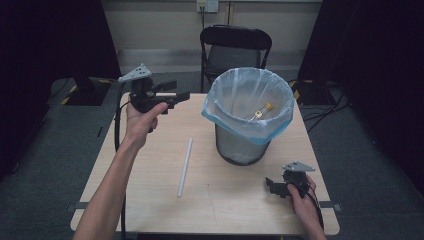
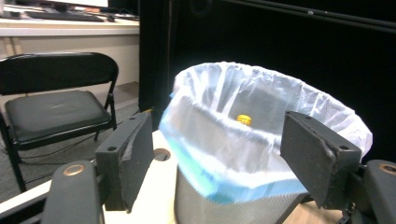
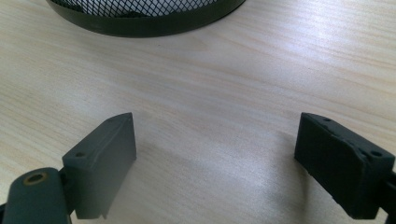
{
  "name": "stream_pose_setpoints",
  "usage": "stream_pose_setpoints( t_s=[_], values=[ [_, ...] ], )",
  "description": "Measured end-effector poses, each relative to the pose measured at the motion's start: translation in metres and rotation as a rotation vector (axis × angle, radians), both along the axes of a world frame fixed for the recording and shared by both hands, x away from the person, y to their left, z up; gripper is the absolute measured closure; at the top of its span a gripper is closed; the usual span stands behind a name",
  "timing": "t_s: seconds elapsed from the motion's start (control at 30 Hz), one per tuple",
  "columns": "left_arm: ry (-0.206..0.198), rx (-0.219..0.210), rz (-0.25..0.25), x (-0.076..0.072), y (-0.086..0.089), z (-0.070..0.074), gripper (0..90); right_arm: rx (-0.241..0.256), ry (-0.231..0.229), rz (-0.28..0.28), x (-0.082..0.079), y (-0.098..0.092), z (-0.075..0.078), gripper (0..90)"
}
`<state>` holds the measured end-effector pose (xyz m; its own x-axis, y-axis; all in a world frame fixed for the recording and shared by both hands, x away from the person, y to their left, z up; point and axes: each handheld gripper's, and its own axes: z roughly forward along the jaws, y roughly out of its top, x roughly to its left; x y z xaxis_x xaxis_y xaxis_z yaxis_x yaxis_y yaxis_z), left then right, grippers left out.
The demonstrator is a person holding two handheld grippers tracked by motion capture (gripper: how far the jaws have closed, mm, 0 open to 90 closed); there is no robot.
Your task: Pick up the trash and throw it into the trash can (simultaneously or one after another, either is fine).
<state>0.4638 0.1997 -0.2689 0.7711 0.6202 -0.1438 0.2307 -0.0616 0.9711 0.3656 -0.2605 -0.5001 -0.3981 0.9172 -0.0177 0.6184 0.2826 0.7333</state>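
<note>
Holding nothing, the left tongs (image 1: 172,95) hang spread wide above the desk's (image 1: 150,175) far left part, aimed at the bin (image 1: 247,117) lined with a pale blue bag. Inside lies what looks like a small bottle with a yellow cap (image 2: 243,120), partly hidden by the liner. Near the front right edge, the right tongs (image 1: 273,186) rest low, equally wide and empty. A white rod (image 1: 184,167) lies flat between them.
</note>
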Motion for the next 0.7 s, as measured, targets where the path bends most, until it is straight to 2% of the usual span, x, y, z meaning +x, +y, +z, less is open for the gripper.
stream_pose_setpoints(
  t_s=[0.13, 0.2, 0.27, 0.3, 0.33, 0.37, 0.43, 0.63, 0.67, 0.7],
  values=[
    [0.020, 0.031, 0.020, -0.007, 0.012, -0.009, 26.2, 0.000, 0.000, 0.001, 0.000, 0.000, 0.000, 11.8],
    [0.046, 0.051, 0.005, -0.008, 0.018, -0.016, 30.4, 0.000, 0.000, 0.001, 0.000, 0.000, 0.000, 11.8],
    [0.070, 0.075, 0.020, -0.010, 0.021, -0.024, 29.8, 0.000, 0.000, 0.001, 0.000, 0.000, 0.000, 11.8],
    [0.093, 0.088, 0.024, -0.012, 0.024, -0.033, 29.1, 0.000, 0.000, 0.001, 0.000, 0.000, 0.000, 11.8],
    [0.093, 0.088, 0.024, -0.012, 0.024, -0.033, 28.8, 0.000, 0.000, 0.001, 0.000, 0.000, 0.000, 11.8],
    [0.119, 0.084, 0.029, -0.016, 0.027, -0.041, 29.0, 0.000, 0.000, 0.000, 0.000, 0.000, 0.000, 11.8],
    [0.137, 0.066, 0.018, -0.021, 0.030, -0.050, 32.8, 0.000, 0.000, 0.001, 0.000, 0.000, 0.000, 11.8],
    [0.147, 0.077, 0.015, -0.043, 0.035, -0.076, 33.6, 0.000, -0.001, 0.001, 0.000, 0.000, 0.000, 11.8],
    [0.147, 0.077, 0.015, -0.043, 0.035, -0.076, 33.4, 0.000, -0.001, 0.001, 0.000, 0.000, 0.000, 11.8],
    [0.159, 0.080, 0.025, -0.050, 0.036, -0.086, 32.6, 0.001, 0.000, 0.000, 0.000, 0.000, 0.000, 11.8]
  ],
)
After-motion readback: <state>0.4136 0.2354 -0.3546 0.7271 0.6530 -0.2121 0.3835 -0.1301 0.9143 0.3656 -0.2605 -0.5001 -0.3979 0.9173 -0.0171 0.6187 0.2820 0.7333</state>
